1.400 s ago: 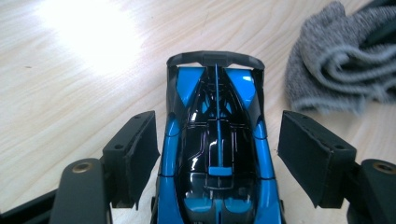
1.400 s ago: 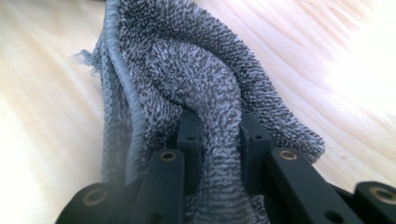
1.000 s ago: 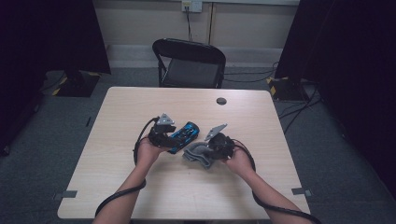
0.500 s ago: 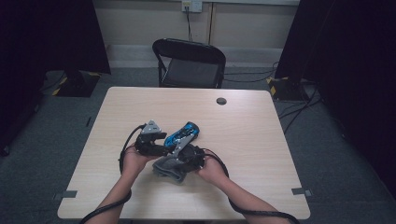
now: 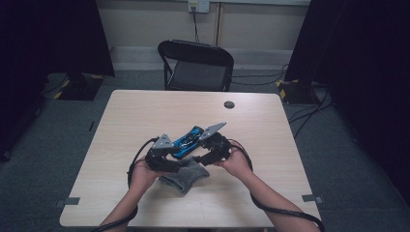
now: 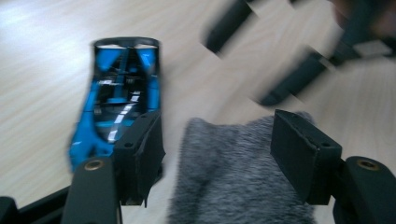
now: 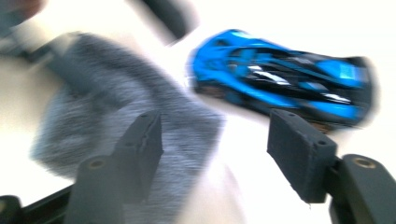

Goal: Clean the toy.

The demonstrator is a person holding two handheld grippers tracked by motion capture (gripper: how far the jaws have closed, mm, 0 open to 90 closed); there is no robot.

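Pale wood-grain table [image 5: 270,145] carries a fuzzy grey cloth [image 5: 186,175] near its front middle, with a glossy blue toy race car [image 5: 186,139] lying just beyond the cloth. Left gripper [image 6: 217,161]: jaws apart over the cloth's near end, closing a little, pads not pressing it. Right gripper [image 7: 215,161]: jaws just opened, standing apart above the cloth's edge, nothing held, car just ahead.
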